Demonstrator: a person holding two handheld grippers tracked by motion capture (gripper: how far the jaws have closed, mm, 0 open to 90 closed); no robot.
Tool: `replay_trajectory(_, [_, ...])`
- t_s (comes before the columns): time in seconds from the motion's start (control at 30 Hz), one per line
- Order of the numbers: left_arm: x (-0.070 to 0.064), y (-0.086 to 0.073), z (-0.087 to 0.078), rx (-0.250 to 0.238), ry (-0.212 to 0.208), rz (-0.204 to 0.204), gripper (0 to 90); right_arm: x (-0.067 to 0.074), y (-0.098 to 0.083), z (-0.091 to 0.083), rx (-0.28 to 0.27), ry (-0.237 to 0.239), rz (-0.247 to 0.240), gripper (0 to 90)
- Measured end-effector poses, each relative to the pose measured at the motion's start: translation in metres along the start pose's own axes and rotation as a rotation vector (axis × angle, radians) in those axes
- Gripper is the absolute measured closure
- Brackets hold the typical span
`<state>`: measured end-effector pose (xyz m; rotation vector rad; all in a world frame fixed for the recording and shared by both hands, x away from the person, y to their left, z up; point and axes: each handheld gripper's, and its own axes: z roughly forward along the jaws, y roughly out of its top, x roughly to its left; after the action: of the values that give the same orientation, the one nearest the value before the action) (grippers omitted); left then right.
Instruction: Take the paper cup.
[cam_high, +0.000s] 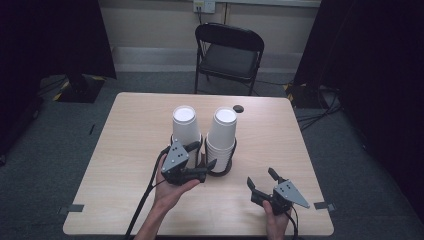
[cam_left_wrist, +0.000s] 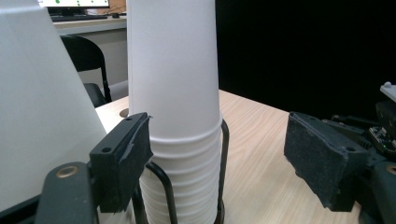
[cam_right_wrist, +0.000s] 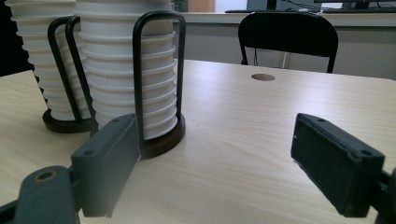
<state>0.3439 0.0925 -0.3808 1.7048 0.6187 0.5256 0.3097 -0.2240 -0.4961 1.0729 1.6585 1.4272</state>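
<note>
Two tall stacks of upside-down white paper cups stand mid-table, each in a black wire holder: the left stack (cam_high: 185, 127) and the right stack (cam_high: 222, 131). My left gripper (cam_high: 201, 155) is raised in front of the gap between them, jaws apart. In the left gripper view (cam_left_wrist: 219, 154) the right stack (cam_left_wrist: 173, 93) rises just behind the left pad, and the left stack (cam_left_wrist: 37, 116) looms beside that jaw; nothing is pressed between the pads. My right gripper (cam_high: 261, 176) rests open near the front right, aimed at the right stack (cam_right_wrist: 126, 70) and its holder (cam_right_wrist: 159, 135).
A black folding chair (cam_high: 229, 50) stands behind the light wooden table (cam_high: 140, 190). A dark round hole (cam_high: 238, 108) sits in the tabletop near the far edge. Dark curtains flank both sides. Bare tabletop lies left of the stacks and along the front.
</note>
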Motion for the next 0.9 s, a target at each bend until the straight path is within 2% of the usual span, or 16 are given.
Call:
replay_trajectory(0.2, [-0.003,0.011,0.006,-0.003,0.005,0.039,25.2,0.000,0.000,0.000,0.003,0.001,0.000,15.1])
replay_trajectory(0.37, [0.000,0.020,0.011,-0.014,0.001,0.023,22.3,0.000,0.000,0.000,0.002,0.001,0.000,15.1])
replay_trajectory(0.47, [0.002,0.027,0.013,-0.011,0.002,0.051,22.3,0.000,0.000,0.000,0.005,0.002,-0.001,15.2])
replay_trajectory(0.6, [0.003,0.033,0.015,-0.020,0.013,0.057,22.3,0.000,0.000,0.000,0.005,0.002,-0.001,15.2])
replay_trajectory(0.67, [0.004,0.036,0.017,-0.022,0.010,0.054,22.1,0.000,0.000,0.000,0.006,0.002,-0.001,15.2])
replay_trajectory(0.8, [0.008,0.042,0.022,-0.038,0.005,0.020,20.4,0.000,0.000,0.000,0.006,0.003,-0.002,15.2])
replay_trajectory(0.9, [0.009,0.044,0.024,-0.034,0.010,0.026,19.7,0.000,0.000,0.001,0.006,0.003,-0.001,15.2])
